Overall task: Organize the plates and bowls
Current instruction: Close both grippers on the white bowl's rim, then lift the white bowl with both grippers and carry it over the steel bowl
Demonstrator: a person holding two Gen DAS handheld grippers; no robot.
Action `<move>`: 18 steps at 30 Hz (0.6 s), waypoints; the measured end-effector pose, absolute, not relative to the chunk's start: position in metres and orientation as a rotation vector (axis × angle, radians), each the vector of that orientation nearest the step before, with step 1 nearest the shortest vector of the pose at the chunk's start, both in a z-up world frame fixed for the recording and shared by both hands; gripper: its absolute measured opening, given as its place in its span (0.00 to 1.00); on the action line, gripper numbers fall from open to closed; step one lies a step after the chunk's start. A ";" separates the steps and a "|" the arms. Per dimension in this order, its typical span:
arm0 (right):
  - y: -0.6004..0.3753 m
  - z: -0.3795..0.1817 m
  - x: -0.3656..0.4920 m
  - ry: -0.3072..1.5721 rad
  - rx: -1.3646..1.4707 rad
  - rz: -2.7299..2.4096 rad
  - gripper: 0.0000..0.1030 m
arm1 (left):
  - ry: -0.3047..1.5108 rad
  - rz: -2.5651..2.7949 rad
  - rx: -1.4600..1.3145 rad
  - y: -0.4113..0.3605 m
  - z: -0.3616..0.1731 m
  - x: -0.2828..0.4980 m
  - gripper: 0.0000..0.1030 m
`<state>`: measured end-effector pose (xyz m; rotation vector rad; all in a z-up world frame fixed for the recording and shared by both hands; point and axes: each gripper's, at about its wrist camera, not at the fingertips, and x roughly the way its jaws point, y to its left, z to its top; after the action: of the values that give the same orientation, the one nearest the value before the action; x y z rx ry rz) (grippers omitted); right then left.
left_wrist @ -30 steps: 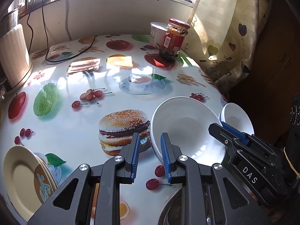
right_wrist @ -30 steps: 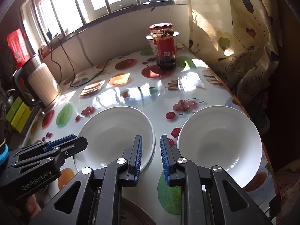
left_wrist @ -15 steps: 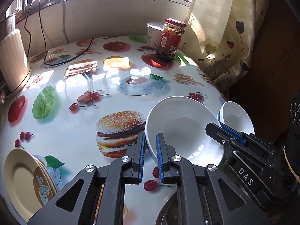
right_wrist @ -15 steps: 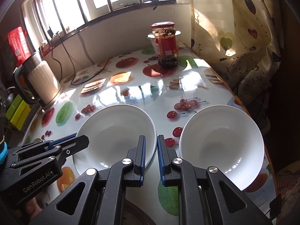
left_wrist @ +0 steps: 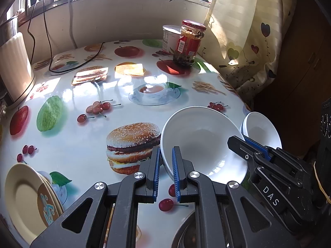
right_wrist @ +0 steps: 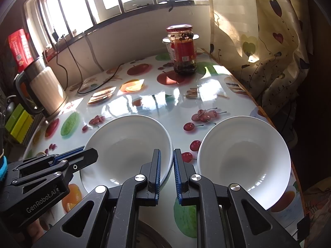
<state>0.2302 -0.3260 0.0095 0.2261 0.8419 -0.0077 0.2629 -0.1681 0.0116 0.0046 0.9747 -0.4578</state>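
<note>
Here we are over the table (left_wrist: 72,144), with the jar (left_wrist: 189,43) standing upright at the far side, red lid on, a white tub (left_wrist: 169,36) tucked just behind it. Well short of the jar, on the near side, sits the bowl (left_wrist: 202,144), big, white and empty, and both tongs are on it! The left gripper (left_wrist: 165,171) has its blue pads pinched on the rim on the side away from the curtain (right_wrist: 258,41), with the rim filling the narrow gap between them, clenched on it by the look of things. The right gripper (right_wrist: 166,171) is clamped on the opposite rim (the bowl edge runs up between its pads, hard against one of them). Just beyond that, on the curtain side and also well short of the jar, the second bowl (right_wrist: 244,159) sits at the table's edge, apart from the first, nothing holding it. Far from the jar, at the near corner on the kettle (right_wrist: 45,88) side, a few cream plates (left_wrist: 20,196) lie stacked. A black cable (left_wrist: 86,62) trails across the cloth beside the jar, towards the kettle.
</note>
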 end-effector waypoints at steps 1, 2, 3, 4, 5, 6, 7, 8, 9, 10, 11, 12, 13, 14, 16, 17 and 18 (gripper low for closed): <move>-0.326 0.010 0.230 0.842 0.225 -0.008 0.12 | 0.975 -0.458 0.004 -0.168 0.012 0.263 0.12; -0.326 0.009 0.230 0.842 0.224 -0.008 0.12 | 0.976 -0.457 0.004 -0.167 0.012 0.263 0.12; -0.326 0.009 0.230 0.842 0.226 -0.009 0.12 | 0.975 -0.457 0.006 -0.168 0.011 0.263 0.12; -0.326 0.009 0.230 0.842 0.226 -0.008 0.12 | 0.975 -0.456 0.008 -0.168 0.011 0.263 0.12; -0.326 0.009 0.230 0.842 0.225 -0.007 0.12 | 0.976 -0.456 0.005 -0.167 0.012 0.263 0.12; -0.326 0.009 0.230 0.842 0.227 -0.007 0.12 | 0.974 -0.457 0.007 -0.167 0.012 0.263 0.11; -0.326 0.009 0.230 0.842 0.227 -0.007 0.12 | 0.973 -0.456 0.008 -0.166 0.012 0.264 0.11; -0.325 0.009 0.230 0.841 0.226 -0.007 0.12 | 0.973 -0.455 0.008 -0.165 0.012 0.264 0.11; -0.327 0.010 0.230 0.839 0.230 -0.007 0.12 | 0.971 -0.456 0.008 -0.166 0.013 0.263 0.11; -0.328 0.010 0.230 0.836 0.234 -0.008 0.11 | 0.969 -0.456 0.009 -0.165 0.013 0.264 0.11; -0.329 0.011 0.230 0.835 0.235 -0.009 0.11 | 0.968 -0.456 0.007 -0.165 0.014 0.264 0.11; -0.330 0.011 0.230 0.834 0.235 -0.010 0.10 | 0.965 -0.457 0.005 -0.164 0.015 0.263 0.11; -0.331 0.012 0.230 0.832 0.236 -0.011 0.10 | 0.961 -0.456 0.004 -0.164 0.016 0.263 0.11; -0.331 0.013 0.229 0.829 0.236 -0.012 0.10 | 0.958 -0.455 0.004 -0.164 0.018 0.262 0.11; -0.331 0.015 0.228 0.824 0.236 -0.010 0.10 | 0.953 -0.452 0.006 -0.164 0.019 0.261 0.11; -0.331 0.016 0.227 0.820 0.235 -0.011 0.10 | 0.952 -0.452 0.003 -0.164 0.020 0.260 0.11; -0.330 0.017 0.226 0.818 0.235 -0.012 0.10 | 0.951 -0.453 0.004 -0.164 0.021 0.259 0.11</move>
<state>0.2258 -0.3298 0.0170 0.2353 0.8178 -0.0123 0.2590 -0.1637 0.0208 0.0036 0.9507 -0.4531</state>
